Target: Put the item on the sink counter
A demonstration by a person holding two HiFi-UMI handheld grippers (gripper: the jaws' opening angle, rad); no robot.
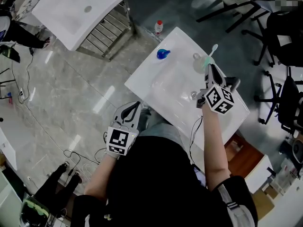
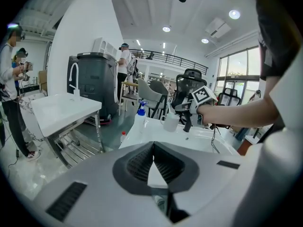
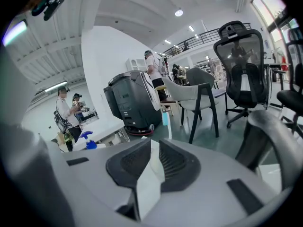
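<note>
The right tool (image 3: 154, 145) is closed on a thin pale thing. The view there is poor, but I think it is the handle of the toothbrush (image 1: 211, 55). The toothbrush sticks out past the tips, with its white head at the far end. It is in the air over the far right part of the desk (image 1: 147, 86). It is not lying on the desk.

A cup (image 1: 197, 59) stands on the desk just beside the toothbrush. I cannot tell if they touch. A spray bottle (image 1: 162, 54) with a blue top stands near the far edge of the desk, well apart from the cup. The desk is white and has a sink bowl in the middle.

The left tool (image 2: 153, 148) is closed, with nothing between its pads. It is near the front left edge of the desk, over the floor (image 1: 80, 89). It points at the desk.

A small bottle (image 1: 158, 27) with a red cap stands on the floor just past the far edge of the desk. Another white desk, the other desk (image 1: 80, 8), is further off to the left. Black chairs (image 1: 284, 37) are on the right.
</note>
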